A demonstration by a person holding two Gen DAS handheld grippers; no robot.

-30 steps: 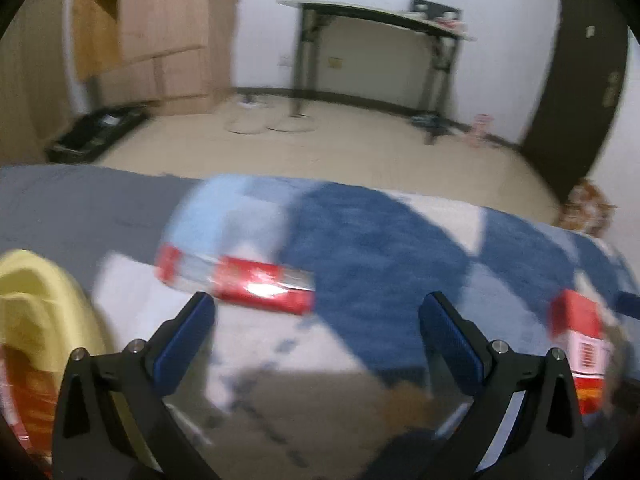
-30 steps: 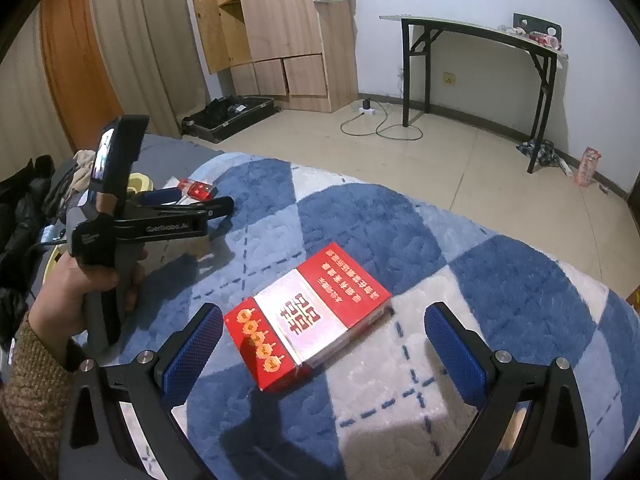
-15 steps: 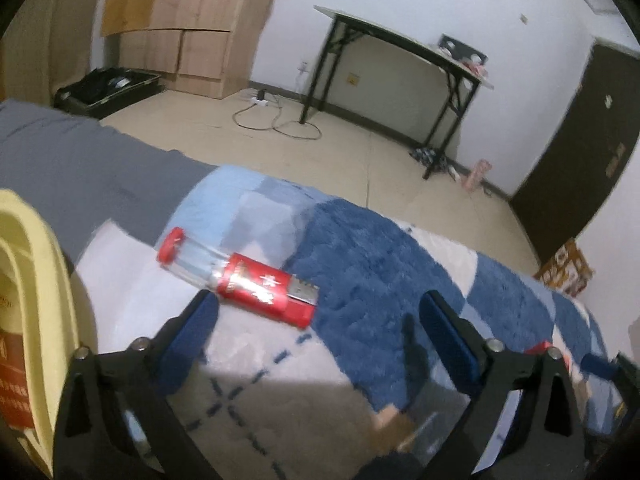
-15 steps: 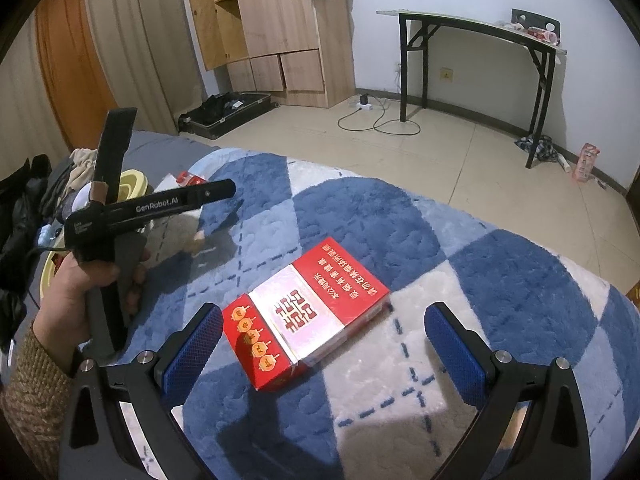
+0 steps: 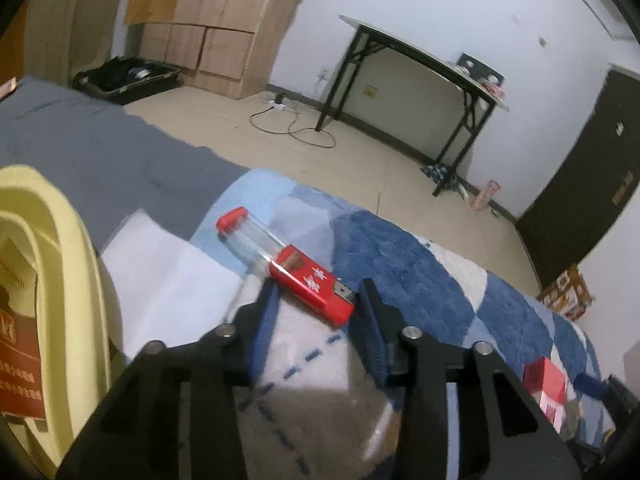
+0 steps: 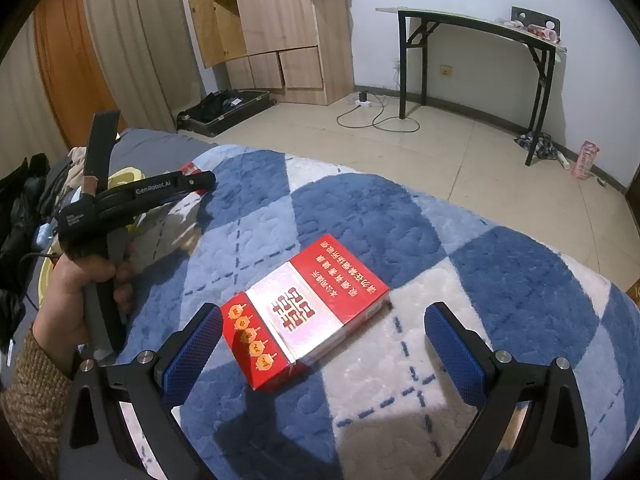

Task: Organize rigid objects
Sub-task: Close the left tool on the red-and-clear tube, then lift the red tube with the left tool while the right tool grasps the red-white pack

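Observation:
A clear tube with a red cap and red label [image 5: 286,266] lies on the blue-and-white blanket [image 5: 404,280]. My left gripper [image 5: 318,300] points down at it, and its jaws are closing, with the tube's red end between the fingertips and only a thin gap left at the right fingertip. The right wrist view shows the left gripper [image 6: 200,182] held by a hand [image 6: 92,276]. My right gripper [image 6: 324,344] stands open and wide above a flat red and silver carton [image 6: 306,312], without touching it.
A yellow basin [image 5: 60,280] holding a red packet sits at the left, on the grey sheet. Beyond the bed edge lies bare floor with a cable [image 6: 376,120], a black case [image 6: 224,110], a wooden cabinet [image 6: 276,20] and a black folding table [image 6: 472,24]. Dark clothes [image 6: 20,216] are piled far left.
The left gripper's jaws have come in from wide apart to close on either side of the tube's red end, and its view has rolled. The right gripper and the carton have stayed still.

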